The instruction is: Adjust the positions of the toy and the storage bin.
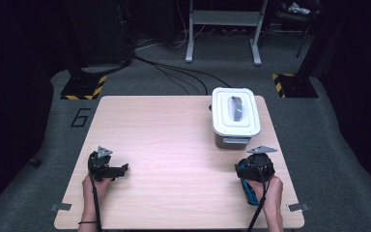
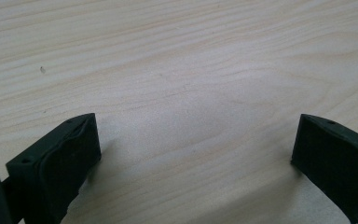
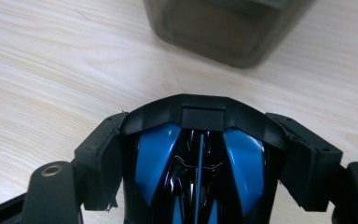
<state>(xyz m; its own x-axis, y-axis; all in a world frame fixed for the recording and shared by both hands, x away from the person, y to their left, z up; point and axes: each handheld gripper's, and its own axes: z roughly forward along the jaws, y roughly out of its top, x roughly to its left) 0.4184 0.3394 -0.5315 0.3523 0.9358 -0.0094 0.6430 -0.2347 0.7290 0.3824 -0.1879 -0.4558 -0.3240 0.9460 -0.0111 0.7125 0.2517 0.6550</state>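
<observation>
Right tool [image 3: 200, 158] clamps a glossy blue-and-black toy car [image 3: 198, 172] (left tool [image 2: 191, 154] gapes apart) on pale woodgrain table [image 1: 174, 145]

A lab or test studio: beyond the right gripper [image 1: 254, 163], past the pale wooden counter [image 1: 174, 145], lie grey carpet, black cables [image 1: 183, 72] and a metal stand's 2 legs [image 1: 222, 34]; yellow-black hazard-striped bases [image 1: 84, 87] flank it, with a "6" [image 1: 79, 117] marked on the floor.

Left gripper [image 2: 193, 154] over pale wood-grain tabletop [image 2: 177, 60], two black jaws rising from lower corners, standing wide apart, bare wood between them, soft shadows beside each jaw, small dark speck [image 2: 42, 70] on the wood at upper left
</observation>
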